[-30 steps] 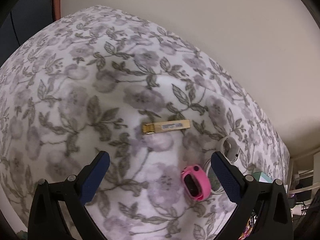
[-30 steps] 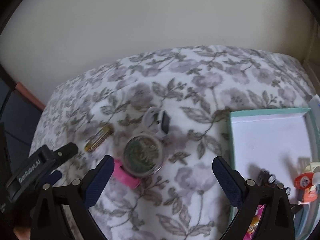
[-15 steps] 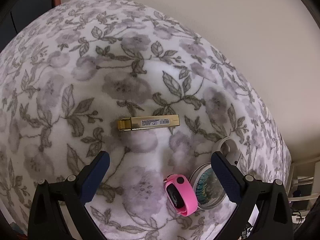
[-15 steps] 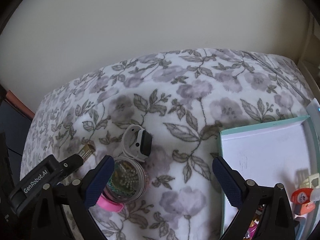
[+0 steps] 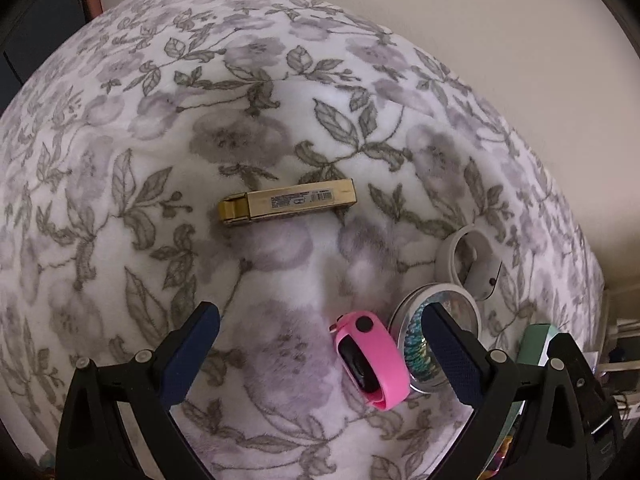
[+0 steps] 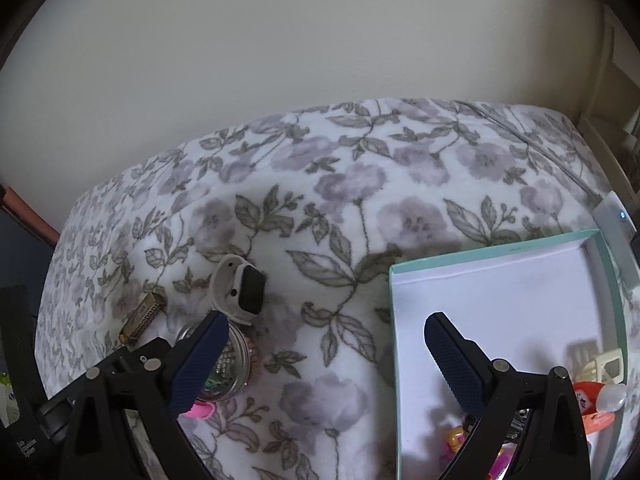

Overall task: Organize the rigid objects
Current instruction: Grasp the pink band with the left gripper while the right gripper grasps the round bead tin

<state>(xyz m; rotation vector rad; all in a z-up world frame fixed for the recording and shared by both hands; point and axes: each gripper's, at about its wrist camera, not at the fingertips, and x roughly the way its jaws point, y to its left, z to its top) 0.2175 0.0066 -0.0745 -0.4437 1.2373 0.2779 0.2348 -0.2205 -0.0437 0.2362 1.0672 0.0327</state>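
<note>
While both grippers, left gripper [image 5: 320,334] and right gripper [image 6: 326,338], are hovering wide and empty, gold box [image 5: 287,201] is lying mid-blanket [image 5: 120,160] with open room around; only right view is showing teal tray [image 6: 500,246].

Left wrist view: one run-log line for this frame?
left gripper: open, empty | gold box: on blanket, ahead | pink band: between fingers, untouched | right gripper: open, empty | teal tray: right
</note>
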